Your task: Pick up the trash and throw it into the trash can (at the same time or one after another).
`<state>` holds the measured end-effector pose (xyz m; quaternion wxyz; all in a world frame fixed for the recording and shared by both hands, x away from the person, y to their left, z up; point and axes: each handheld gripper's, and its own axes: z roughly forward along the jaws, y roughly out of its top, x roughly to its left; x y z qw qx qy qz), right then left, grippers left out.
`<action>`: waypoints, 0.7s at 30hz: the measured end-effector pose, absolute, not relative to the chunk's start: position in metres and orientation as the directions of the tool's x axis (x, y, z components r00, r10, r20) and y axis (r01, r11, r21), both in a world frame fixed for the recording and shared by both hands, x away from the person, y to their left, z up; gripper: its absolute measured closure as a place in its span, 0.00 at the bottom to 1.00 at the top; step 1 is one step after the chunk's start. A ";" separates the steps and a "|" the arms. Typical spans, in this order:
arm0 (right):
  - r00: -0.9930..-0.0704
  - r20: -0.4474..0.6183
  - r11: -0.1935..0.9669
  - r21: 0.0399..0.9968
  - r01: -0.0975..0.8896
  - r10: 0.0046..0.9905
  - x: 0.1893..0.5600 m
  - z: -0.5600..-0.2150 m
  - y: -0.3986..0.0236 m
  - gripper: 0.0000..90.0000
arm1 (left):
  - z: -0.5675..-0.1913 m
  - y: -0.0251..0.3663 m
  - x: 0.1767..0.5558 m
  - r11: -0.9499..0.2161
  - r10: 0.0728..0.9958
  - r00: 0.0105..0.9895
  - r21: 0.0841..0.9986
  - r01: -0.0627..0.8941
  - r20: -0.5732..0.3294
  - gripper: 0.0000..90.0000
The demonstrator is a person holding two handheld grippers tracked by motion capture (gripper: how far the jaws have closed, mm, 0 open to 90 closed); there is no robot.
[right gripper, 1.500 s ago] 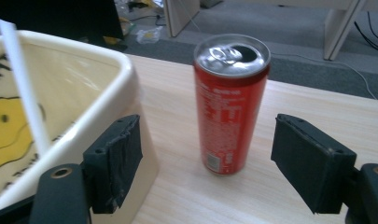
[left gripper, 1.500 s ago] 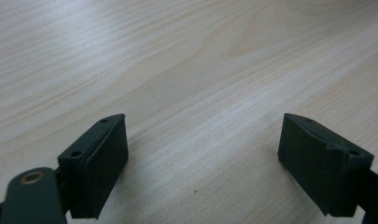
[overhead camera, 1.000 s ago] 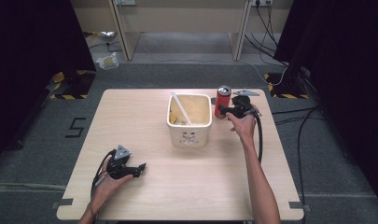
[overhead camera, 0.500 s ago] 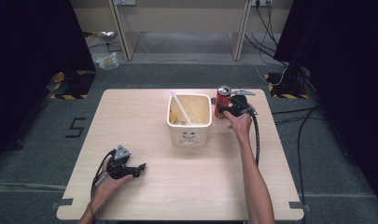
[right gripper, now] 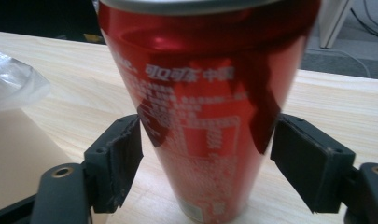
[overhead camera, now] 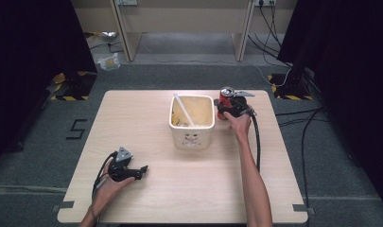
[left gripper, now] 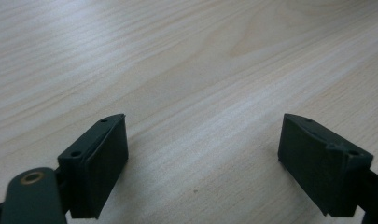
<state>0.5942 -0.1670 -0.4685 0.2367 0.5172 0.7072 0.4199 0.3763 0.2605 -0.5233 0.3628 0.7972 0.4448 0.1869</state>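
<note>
- High view: the right tool (overhead camera: 225, 109) reaches the red can (overhead camera: 224, 97), upright on the counter (overhead camera: 146, 118) just right of the cream bin (overhead camera: 191, 124); forearm stretched forward. The left tool (overhead camera: 138, 170) rests near the front edge.
- Left gripper view: jaws wide apart, holding nothing.
- Right gripper view: jaws have just been closing either side of the can (right gripper: 200, 107), the left pad about touching, the right a sliver off; best to center, then squeeze evenly.

Each gripper is black, with two chunky black jaws that have small round screw holes. The left gripper (overhead camera: 143, 168) has a grey three-cornered plate on top. A thick black cable trails from the right gripper (overhead camera: 218, 110).
</note>
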 end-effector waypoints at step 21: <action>-0.355 0.051 0.144 0.854 0.500 0.934 0.580 -0.449 -0.173 0.38 | -0.524 0.260 0.376 -0.339 0.845 0.534 0.747 0.572 -0.025 0.17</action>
